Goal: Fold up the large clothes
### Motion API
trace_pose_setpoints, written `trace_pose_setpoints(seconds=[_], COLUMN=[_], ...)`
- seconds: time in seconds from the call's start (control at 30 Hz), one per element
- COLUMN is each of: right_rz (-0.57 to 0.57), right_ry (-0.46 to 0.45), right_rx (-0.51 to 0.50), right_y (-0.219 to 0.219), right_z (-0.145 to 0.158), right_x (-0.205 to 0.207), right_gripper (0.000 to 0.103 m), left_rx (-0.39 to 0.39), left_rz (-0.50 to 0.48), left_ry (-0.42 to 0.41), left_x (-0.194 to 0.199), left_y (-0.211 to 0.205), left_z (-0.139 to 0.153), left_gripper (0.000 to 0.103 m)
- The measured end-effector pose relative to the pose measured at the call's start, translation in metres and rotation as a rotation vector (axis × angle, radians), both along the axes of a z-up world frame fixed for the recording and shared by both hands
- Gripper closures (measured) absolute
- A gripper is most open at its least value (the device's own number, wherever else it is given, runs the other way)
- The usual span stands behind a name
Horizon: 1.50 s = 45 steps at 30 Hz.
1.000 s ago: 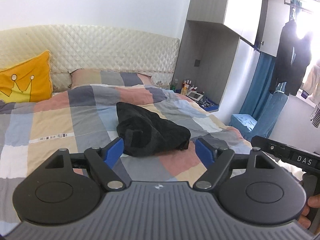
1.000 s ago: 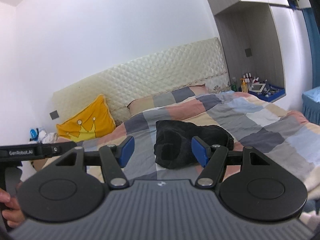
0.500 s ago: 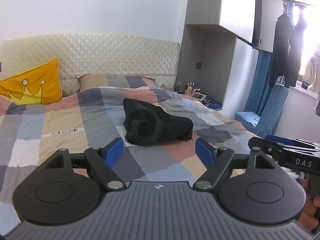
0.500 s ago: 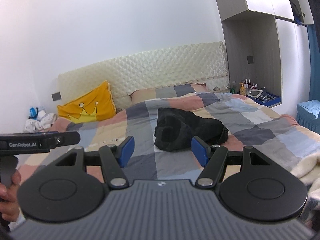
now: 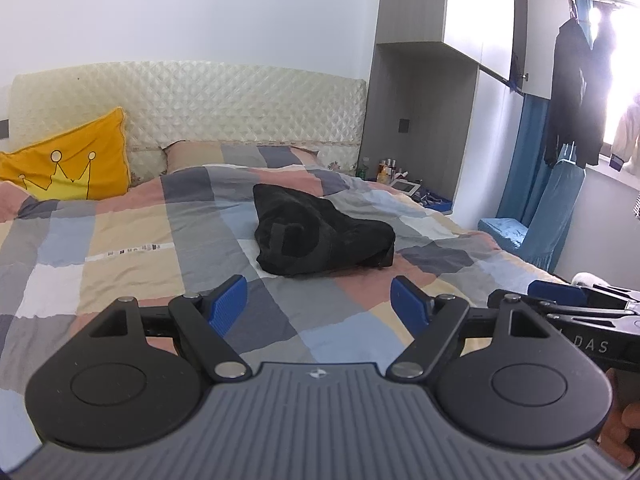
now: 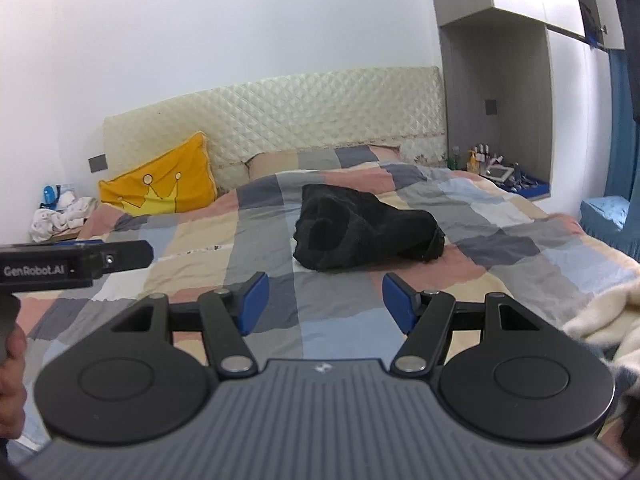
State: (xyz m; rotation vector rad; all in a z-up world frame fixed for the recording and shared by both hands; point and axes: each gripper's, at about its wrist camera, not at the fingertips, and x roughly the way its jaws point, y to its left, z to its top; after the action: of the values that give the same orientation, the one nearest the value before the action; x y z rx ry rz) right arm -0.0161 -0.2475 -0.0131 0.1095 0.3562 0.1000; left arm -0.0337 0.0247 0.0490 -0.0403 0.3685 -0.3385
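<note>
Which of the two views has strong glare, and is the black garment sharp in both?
Left wrist view: the window at upper right is blown out, and the hanging clothes show only as dark shapes. Right wrist view: even light, no glare. The black garment is fairly sharp in both; straight edges bend near the borders.

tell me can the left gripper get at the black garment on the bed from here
Probably yes: the left gripper is open and empty, and only bare quilt lies between it and the black garment. It is not touching it yet.
</note>
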Motion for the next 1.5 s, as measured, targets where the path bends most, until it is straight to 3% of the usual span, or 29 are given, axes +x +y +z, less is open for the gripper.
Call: trace_pose_setpoints(seconds=[0.27,0.93,1.1,1.17,1.37,1.5], right_rz=[-0.039,-0.081,-0.083,-0.082,-0.101,-0.120], right_ry=[0.027,0.015,0.019,0.021,0.022,0.023], right_rx=[0.008,-0.006,-0.013,-0.014,-0.006,-0.006], right_y=[-0.002,-0.008,-0.007,-0.008,-0.016,-0.019], right_z=[-0.012,-0.009,-0.009,-0.009,-0.009,-0.009], right_x=[-0.001,-0.008,-0.008,-0.009,-0.009,-0.008], right_gripper=[0.037,0.037,0.037,0.031,0.000,0.000], left_rx=[0.014,-0.002,-0.010,-0.023,-0.023,-0.023], left_rz=[-0.006,-0.009,-0.002,-0.001,0.028,0.037], left_ry=[0.014,0.025,0.017,0.022,0.011,0.009], left_x=[0.008,0.015,0.012,0.012,0.009,0.006], left_y=[-0.005,-0.007,-0.008,-0.007,-0.002,0.000], left_z=[-0.013,-0.023,-0.023,-0.024,-0.022,-0.019], left_gripper=[0.021,0.017,0.006,0.003,0.000,0.000])
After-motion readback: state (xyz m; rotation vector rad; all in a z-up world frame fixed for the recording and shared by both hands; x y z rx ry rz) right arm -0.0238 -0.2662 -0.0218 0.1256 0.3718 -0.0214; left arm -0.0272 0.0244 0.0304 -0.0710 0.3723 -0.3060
